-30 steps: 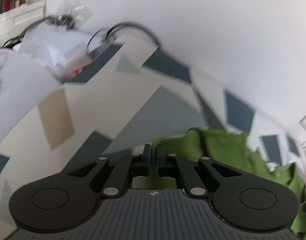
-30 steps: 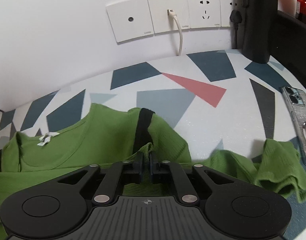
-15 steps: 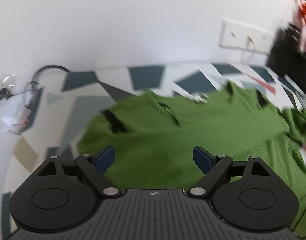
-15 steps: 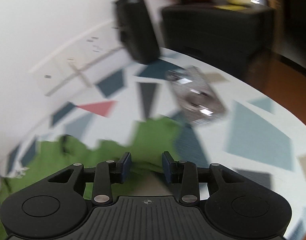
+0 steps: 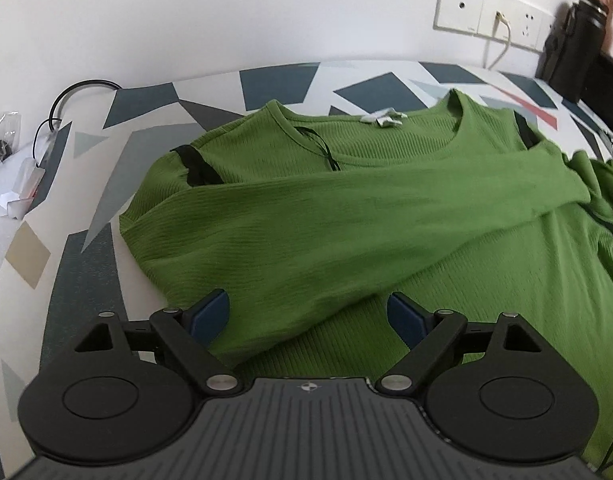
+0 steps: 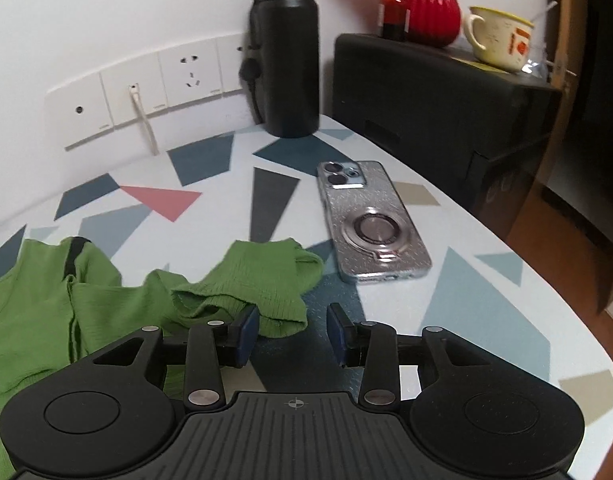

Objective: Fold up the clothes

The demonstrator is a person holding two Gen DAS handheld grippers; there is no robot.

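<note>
Ahead of the right gripper point(image 6: 292, 332), 1 tall black metal flask point(image 6: 288, 52) stands capped by the wall, contents hidden; farther right, on a black cabinet point(image 6: 438, 92), stand 1 red ribbed vase point(image 6: 434, 10) holding red flowers, 1 small dark red bottle point(image 6: 394, 16) and 1 cream mug point(image 6: 498, 38) with a thin rod leaning in it. 1 silver glitter-cased phone point(image 6: 370, 220) lies face down just ahead of this gripper on the white worktop point(image 6: 486, 304) with coloured triangles. The right gripper is parted and grips nothing; the cuff of the green ribbed long-sleeved top point(image 5: 346, 216) lies just ahead of its left finger, whether touching I cannot tell. The left gripper point(image 5: 308, 314) is spread wide, empty, poised over the top, which lies flat directly ahead with 1 sleeve point(image 5: 386, 220) folded across the chest and the collar farthest away. 1 white 4-panel socket strip point(image 6: 146, 92) on the wall has 1 white cable plugged in. Far left of the left gripper lie clear plastic bags point(image 5: 4, 148) and 1 black cable point(image 5: 78, 88).
</note>
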